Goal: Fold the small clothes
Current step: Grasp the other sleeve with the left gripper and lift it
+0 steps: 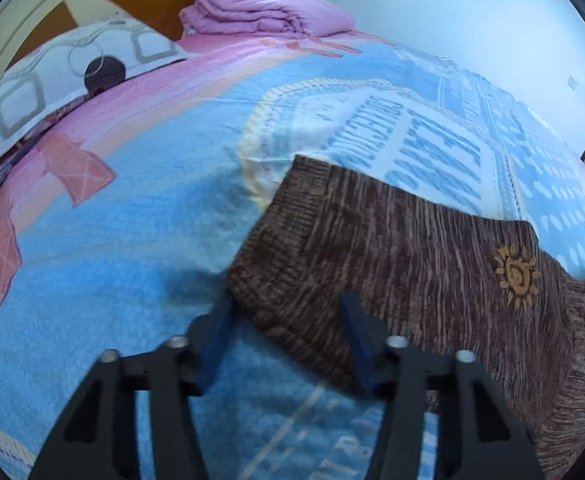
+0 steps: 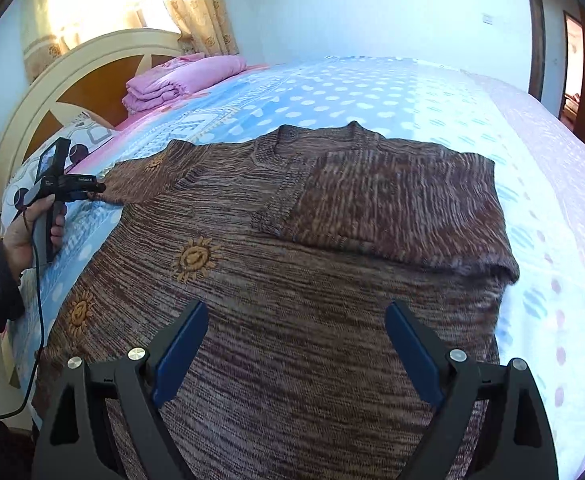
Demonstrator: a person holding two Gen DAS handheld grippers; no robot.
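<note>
A brown knit sweater (image 2: pixel 276 216) with yellow sun motifs lies flat, front up, on the blue bedspread (image 2: pixel 332 92). One sleeve (image 2: pixel 396 204) is folded across its chest. The other sleeve (image 1: pixel 392 240) stretches out to the side. My left gripper (image 1: pixel 286 306) is down at that sleeve's cuff, its jaws part-way apart with the cuff's corner between the blue pads; the cloth there lies flat, not bunched. In the right wrist view the left gripper (image 2: pixel 98 189) sits at the sleeve's tip, held by a hand (image 2: pixel 24 236). My right gripper (image 2: pixel 297 308) hovers open over the sweater's lower body, holding nothing.
A folded pink quilt (image 1: pixel 268 10) and a patterned pillow (image 1: pixel 64 76) lie by the cream and brown headboard (image 2: pixel 72 76). A black cable (image 2: pixel 38 320) hangs from the left gripper over the bed's edge. A doorway (image 2: pixel 572 68) stands at the far right.
</note>
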